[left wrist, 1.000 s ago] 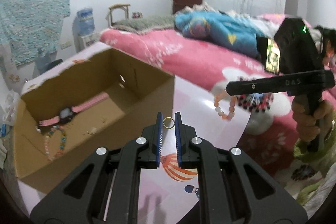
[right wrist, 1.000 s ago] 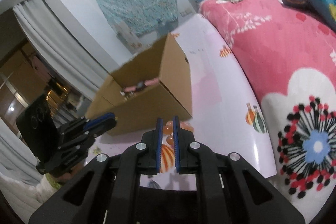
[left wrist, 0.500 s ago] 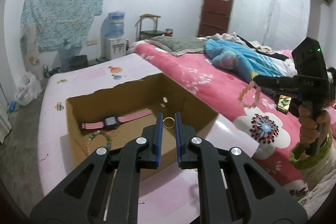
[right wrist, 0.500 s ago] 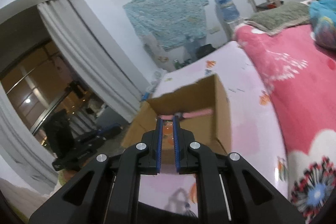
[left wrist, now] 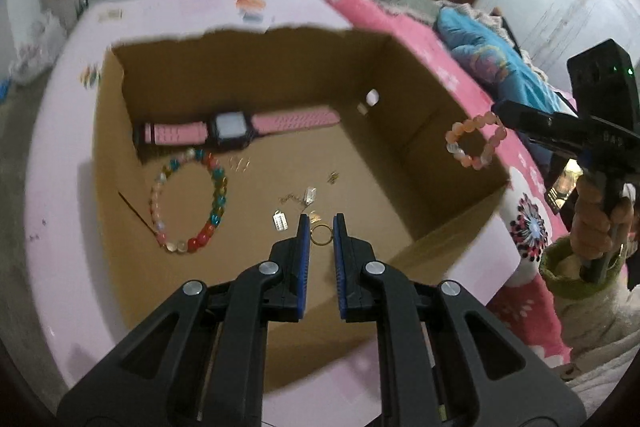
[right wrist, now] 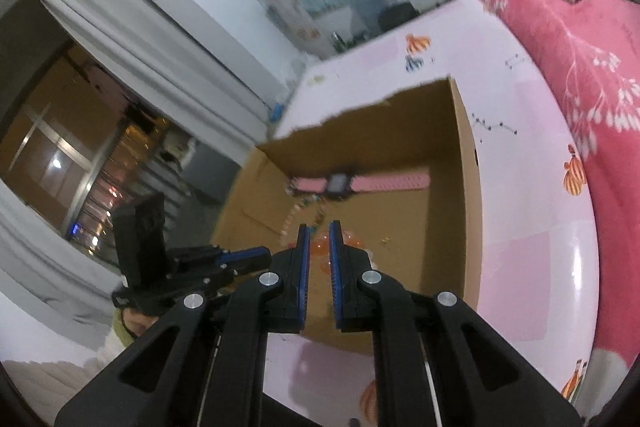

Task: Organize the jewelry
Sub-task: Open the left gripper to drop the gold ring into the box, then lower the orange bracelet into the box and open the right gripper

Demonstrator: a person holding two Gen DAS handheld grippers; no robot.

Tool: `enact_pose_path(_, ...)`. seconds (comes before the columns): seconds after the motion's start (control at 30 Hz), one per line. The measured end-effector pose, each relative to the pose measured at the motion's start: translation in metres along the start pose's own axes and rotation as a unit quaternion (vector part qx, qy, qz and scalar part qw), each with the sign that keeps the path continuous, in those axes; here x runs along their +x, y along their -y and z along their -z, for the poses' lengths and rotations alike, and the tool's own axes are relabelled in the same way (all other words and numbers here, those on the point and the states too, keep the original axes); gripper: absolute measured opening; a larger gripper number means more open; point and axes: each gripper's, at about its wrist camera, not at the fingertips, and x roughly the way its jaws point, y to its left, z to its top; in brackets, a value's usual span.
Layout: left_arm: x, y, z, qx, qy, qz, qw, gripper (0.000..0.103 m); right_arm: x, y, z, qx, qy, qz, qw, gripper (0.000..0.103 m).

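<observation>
Your left gripper (left wrist: 320, 227) clamps one gold ring (left wrist: 321, 235); right gripper (right wrist: 318, 233) clamps one orange bead bracelet (left wrist: 476, 145). Brown cardboard box (left wrist: 452, 183) holds one pink watch (left wrist: 234, 128), one multicoloured bracelet (left wrist: 188, 203).

Both wrist views look down, close, into the cardboard box (left wrist: 420, 131)

Gold ring (left wrist: 321, 235) between left gripper (left wrist: 320, 227) fingertips (above cardboard box (left wrist: 256, 55))

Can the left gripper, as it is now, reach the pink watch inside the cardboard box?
Probably not yet. The left gripper is shut on a small gold ring, so its jaws are occupied. The path itself looks free: the box is open on top and the pink watch lies uncovered.
</observation>
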Motion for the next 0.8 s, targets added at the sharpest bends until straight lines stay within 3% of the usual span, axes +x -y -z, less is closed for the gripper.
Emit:
enact_pose_path(0.27, 0.009, -0.001, -0.001, 0.018, -0.01, 0.002, 0.9998, 0.013, 0.029, 0.008, -0.004, 0.004, -0.043, 0.011, 0.999, 0.01)
enact_pose_path(0.43, 0.001, -0.001, -0.005, 0.026, 0.005, -0.005, 0.9996, 0.031, 0.031, 0.006, -0.006, 0.005, -0.045, 0.014, 0.999, 0.01)
enact_pose_path(0.57, -0.014, -0.003, -0.006, 0.014, 0.029, -0.005, 0.9995, 0.038, 0.031, 0.006, -0.005, 0.01, -0.051, 0.019, 0.998, 0.01)
enact_pose_path(0.6, -0.02, -0.003, -0.005, 0.013, 0.038, -0.009, 0.9991, 0.043, 0.032, 0.006, -0.005, 0.01, -0.054, 0.021, 0.998, 0.01)
enact_pose_path(0.7, -0.039, -0.001, 0.0, 0.012, 0.073, -0.04, 0.9965, 0.072, 0.037, 0.002, -0.006, 0.002, -0.064, 0.025, 0.998, 0.01)
enact_pose_path(0.8, -0.061, -0.003, 0.009, 0.0, 0.109, -0.058, 0.9924, 0.082, 0.044, -0.001, -0.007, 0.002, -0.08, 0.021, 0.997, 0.01)
